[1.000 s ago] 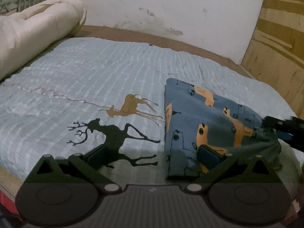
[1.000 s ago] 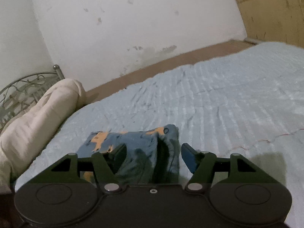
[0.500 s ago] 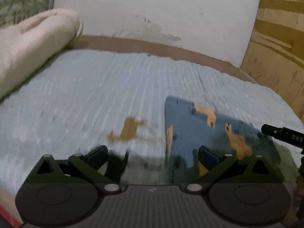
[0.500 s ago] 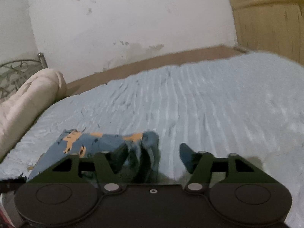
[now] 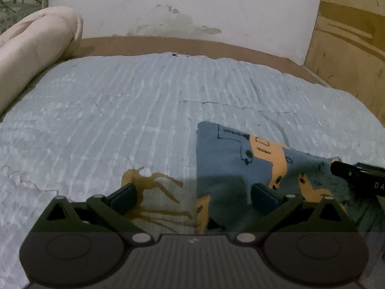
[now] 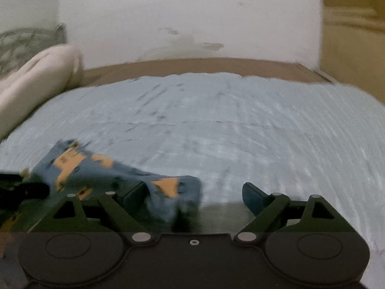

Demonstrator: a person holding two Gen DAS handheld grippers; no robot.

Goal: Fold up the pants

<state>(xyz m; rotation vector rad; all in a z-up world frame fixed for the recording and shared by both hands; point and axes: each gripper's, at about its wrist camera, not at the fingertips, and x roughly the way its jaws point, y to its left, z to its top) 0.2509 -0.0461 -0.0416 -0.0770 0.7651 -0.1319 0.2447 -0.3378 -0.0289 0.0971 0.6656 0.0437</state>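
Note:
The folded blue pants (image 5: pixel 240 159) with orange print lie on the light blue bedspread (image 5: pixel 144 110). My left gripper (image 5: pixel 192 196) is open and empty, low over the pants' left edge, its right finger above the cloth. The right gripper's tip (image 5: pixel 356 178) shows at the pants' right side. In the right wrist view the pants (image 6: pixel 115 175) lie at lower left, blurred. My right gripper (image 6: pixel 195 195) is open and empty, its left finger over the pants' right end.
A rolled cream quilt (image 5: pixel 33 48) lies at the bed's far left by a metal headboard (image 5: pixel 19 0). A white wall (image 5: pixel 182 4) stands behind the bed and a wooden panel (image 5: pixel 349 31) at right. A printed brown deer (image 5: pixel 149 180) marks the bedspread.
Both grippers have swung and moved forward over the bed; the left view now shows less of the deer print. The right gripper turned right, so the pants slid to its left. Both stayed open.

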